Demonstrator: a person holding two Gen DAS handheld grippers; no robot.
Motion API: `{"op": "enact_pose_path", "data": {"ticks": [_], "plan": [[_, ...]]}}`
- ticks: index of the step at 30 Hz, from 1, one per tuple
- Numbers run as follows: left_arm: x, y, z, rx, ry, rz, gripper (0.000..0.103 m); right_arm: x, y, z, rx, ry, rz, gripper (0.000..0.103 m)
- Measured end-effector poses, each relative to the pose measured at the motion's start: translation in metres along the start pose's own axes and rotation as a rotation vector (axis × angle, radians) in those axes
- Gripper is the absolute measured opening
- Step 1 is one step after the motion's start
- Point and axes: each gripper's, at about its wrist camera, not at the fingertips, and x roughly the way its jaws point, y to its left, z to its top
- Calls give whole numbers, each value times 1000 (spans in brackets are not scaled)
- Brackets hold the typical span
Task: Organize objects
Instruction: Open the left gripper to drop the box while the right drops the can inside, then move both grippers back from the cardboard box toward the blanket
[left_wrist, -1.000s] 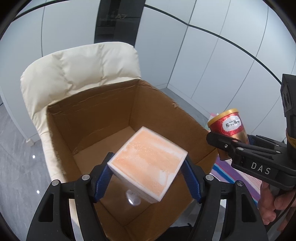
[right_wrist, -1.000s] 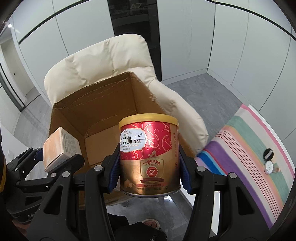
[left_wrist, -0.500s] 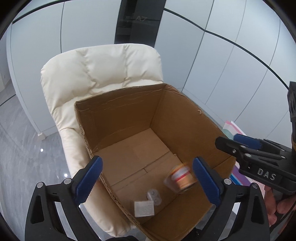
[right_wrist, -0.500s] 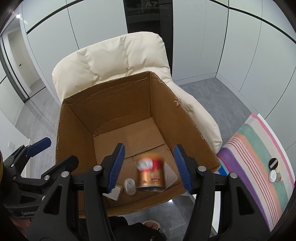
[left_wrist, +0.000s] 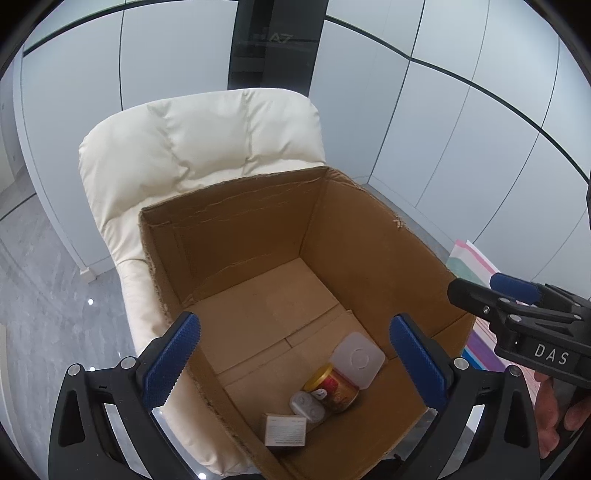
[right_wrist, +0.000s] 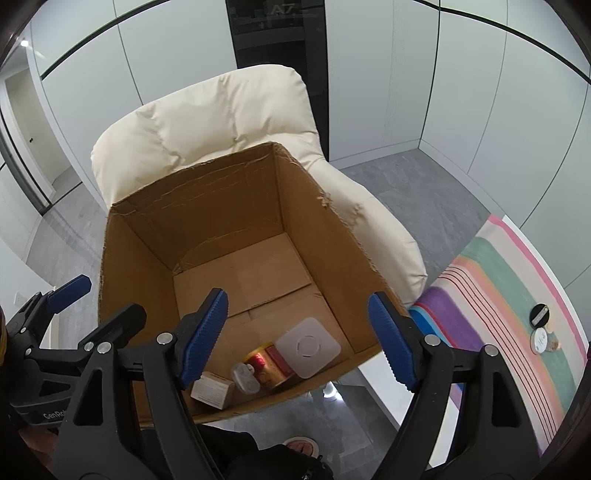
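Observation:
An open cardboard box (left_wrist: 236, 184) (right_wrist: 192, 173) sits on a cream padded chair (left_wrist: 199, 140). At the near end of the box's floor lie a red-and-gold can (left_wrist: 334, 387) (right_wrist: 266, 363) on its side, a white square box (left_wrist: 356, 360) (right_wrist: 308, 347), a small white oval piece (left_wrist: 306, 406) and a small paper carton (left_wrist: 285, 428). My left gripper (left_wrist: 293, 321) hangs above the box, its jaws opening wide with nothing between them. Above the box's near right corner is my right gripper (right_wrist: 296, 295), whose jaws are also opening and hold nothing.
A striped cloth (right_wrist: 498, 295) lies to the right of the chair with small round items (right_wrist: 539, 314) on it. Grey tiled floor and white wall panels surround the chair. A person's foot (right_wrist: 301, 445) shows below the box, and a hand (left_wrist: 554, 406) holds the right gripper.
The left gripper let go of the white box and the right one let go of the can. Both things fell into the cardboard box. Both sets of jaws have spread apart.

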Motion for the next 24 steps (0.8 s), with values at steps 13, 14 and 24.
{"op": "enact_pose_path", "data": {"ticks": [13,14,24], "plan": [[8,-32,6,27,-6,-19,103,-13,-42,-11,53,-8,-43,92],[8,-35,6,33,-7,-20,103,-14,-45,-12,57,-8,-48,92],[16,-68,6,71,11,-56,103,-29,-83,-22,110,-28,-105,101]]}}
